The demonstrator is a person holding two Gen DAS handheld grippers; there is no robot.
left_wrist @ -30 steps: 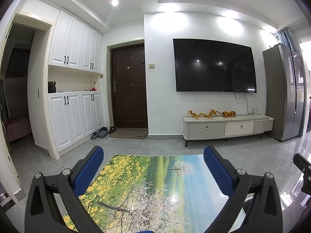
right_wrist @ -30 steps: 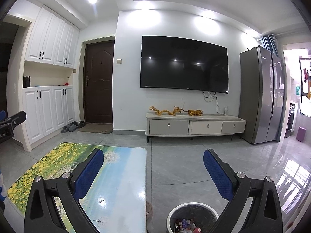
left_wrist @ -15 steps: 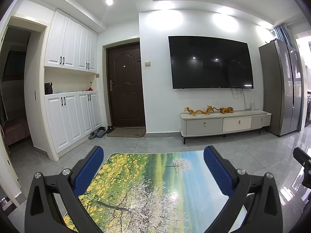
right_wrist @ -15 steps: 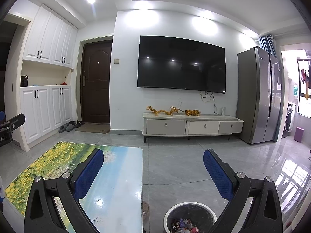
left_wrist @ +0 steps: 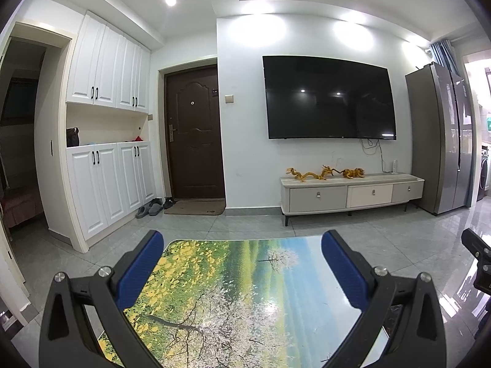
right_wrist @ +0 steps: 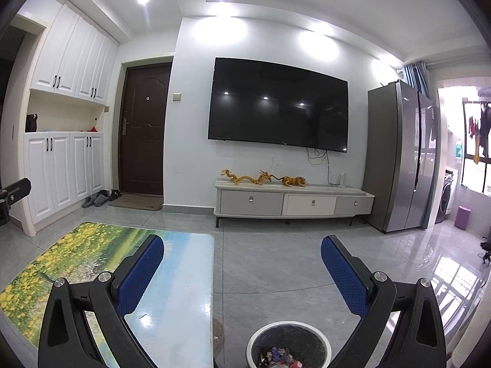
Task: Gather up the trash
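A round white-rimmed bin [right_wrist: 288, 345] with a dark liner stands on the floor just right of the low table [right_wrist: 184, 291]; crumpled coloured trash [right_wrist: 280, 356] lies inside it. My right gripper [right_wrist: 242, 271] hangs open above and behind the bin, nothing between its blue pads. My left gripper [left_wrist: 242, 268] is open too, held over the table's glossy landscape-printed top [left_wrist: 233, 294], which shows no loose trash. The other gripper's black body [left_wrist: 478, 263] pokes in at the right edge of the left wrist view.
Grey tiled floor [right_wrist: 276, 260] stretches to a TV cabinet [right_wrist: 291, 202] under a wall TV [right_wrist: 277, 105]. A fridge [right_wrist: 399, 165] stands right, white cupboards [left_wrist: 107, 168] and a dark door [left_wrist: 195, 135] left, slippers [left_wrist: 150, 208] by the mat.
Both views have drifted slightly: the bin now sits a little further left under the right gripper, and the left view has tilted down a touch. Both grippers stay open and hold nothing.
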